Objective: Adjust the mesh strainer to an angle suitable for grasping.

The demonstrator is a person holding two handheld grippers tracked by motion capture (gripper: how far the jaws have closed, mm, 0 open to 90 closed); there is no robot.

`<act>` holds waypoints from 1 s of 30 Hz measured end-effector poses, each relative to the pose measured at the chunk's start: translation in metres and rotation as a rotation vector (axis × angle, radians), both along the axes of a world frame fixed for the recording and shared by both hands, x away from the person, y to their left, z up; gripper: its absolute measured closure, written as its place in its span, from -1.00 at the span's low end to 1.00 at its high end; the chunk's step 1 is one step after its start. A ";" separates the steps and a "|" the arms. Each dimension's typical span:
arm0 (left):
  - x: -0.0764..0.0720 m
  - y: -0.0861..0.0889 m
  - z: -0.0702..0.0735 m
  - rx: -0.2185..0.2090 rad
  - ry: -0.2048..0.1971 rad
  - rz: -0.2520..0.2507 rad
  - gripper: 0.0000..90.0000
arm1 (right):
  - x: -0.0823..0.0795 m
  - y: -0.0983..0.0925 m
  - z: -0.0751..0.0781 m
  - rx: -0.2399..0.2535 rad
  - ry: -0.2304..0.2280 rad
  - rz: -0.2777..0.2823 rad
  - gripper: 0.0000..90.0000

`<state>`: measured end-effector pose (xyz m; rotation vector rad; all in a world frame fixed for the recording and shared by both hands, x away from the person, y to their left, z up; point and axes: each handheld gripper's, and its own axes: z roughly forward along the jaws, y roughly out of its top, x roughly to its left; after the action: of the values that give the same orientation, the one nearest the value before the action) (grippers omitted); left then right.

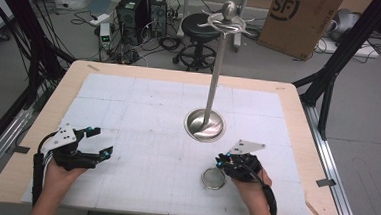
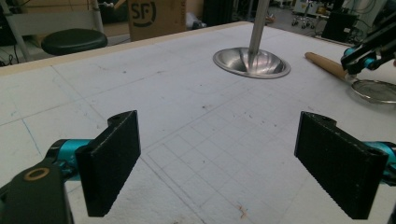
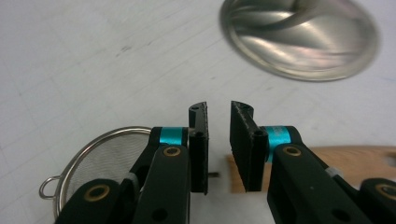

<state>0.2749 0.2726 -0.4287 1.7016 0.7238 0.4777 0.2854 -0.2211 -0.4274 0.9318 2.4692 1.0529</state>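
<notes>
Lower right of the high view: right gripper (image 1: 221,161) over strainer (image 1: 213,178), jaws narrowly parted, gripping nothing. Metal stand (image 1: 205,124) just above. Lower left: left gripper (image 1: 100,142) wide open, empty.

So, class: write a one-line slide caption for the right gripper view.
Right gripper, jaws slightly apart, poised over a strainer's wooden handle, near the stand's steel base.

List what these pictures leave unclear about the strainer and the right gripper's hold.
- Strainer: right gripper view, the neck between mesh and wooden handle is hidden behind the right gripper.
- Grip: the jaws stand slightly apart; contact with the neck cannot be told.
- High view: the hand covers the handle.
- Left gripper view: the strainer is cut by the right edge.
</notes>
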 end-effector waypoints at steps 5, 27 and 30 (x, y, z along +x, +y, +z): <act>0.000 0.001 0.000 -0.003 0.002 0.003 -0.67 | 0.000 0.003 -0.006 -0.014 0.026 0.010 0.81; 0.003 -0.003 0.000 -0.002 0.000 -0.006 -0.67 | -0.001 0.007 -0.010 -0.028 0.080 0.072 0.99; 0.004 -0.002 0.001 -0.011 -0.004 -0.003 -0.67 | -0.004 0.004 -0.008 -0.024 0.125 0.131 0.99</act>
<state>0.2785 0.2703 -0.4282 1.6906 0.7197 0.4743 0.2819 -0.2175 -0.4355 0.8635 2.6718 1.0314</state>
